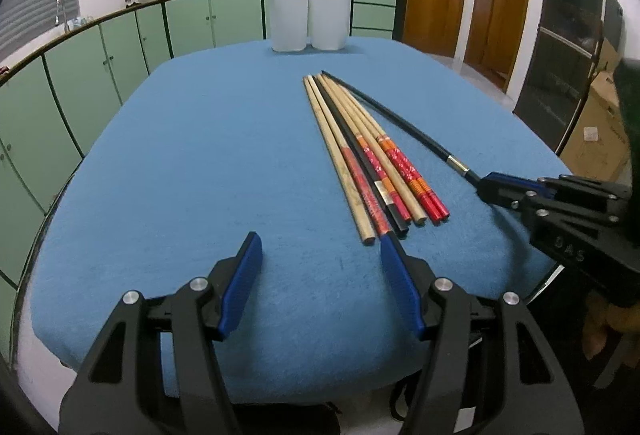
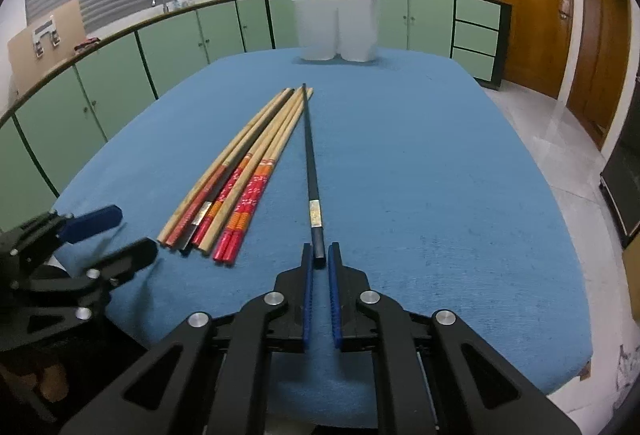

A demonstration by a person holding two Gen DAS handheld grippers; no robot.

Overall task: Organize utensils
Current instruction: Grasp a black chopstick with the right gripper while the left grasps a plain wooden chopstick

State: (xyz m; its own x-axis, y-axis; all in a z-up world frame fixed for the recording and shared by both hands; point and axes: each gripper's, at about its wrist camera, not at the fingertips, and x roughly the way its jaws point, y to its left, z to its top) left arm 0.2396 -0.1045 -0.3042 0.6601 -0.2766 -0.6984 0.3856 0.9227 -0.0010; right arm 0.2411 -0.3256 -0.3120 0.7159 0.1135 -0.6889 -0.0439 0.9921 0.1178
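- Now the right claw [image 2: 320,255] has its pads closed on the near end of the black chopstick [image 2: 309,155], which lies on the blue tabletop [image 2: 440,175]. I judge it is pinched at the thick end so that it can be lifted out alone, without disturbing the others.
- This chopstick lies a little apart from the bundle [image 2: 248,171] at the near end, and their far tips come close together. The gap probably makes it the easiest one to pick first.
- The bundle holds plain wooden sticks, red-patterned ones and one more black stick, all lying side by side and touching.
- The left claw [image 1: 320,255] is released and holds nothing. It hovers low over the tabletop just before the near ends of the bundle, with its right finger [image 1: 394,263] close to them. It seems ready to take the next stick.
- Two white cups [image 1: 308,19] stand touching each other at the far edge. I suppose they are the goal for the sorted sticks, one kind in each. A thin object already stands in the right cup, but I cannot tell what it is.
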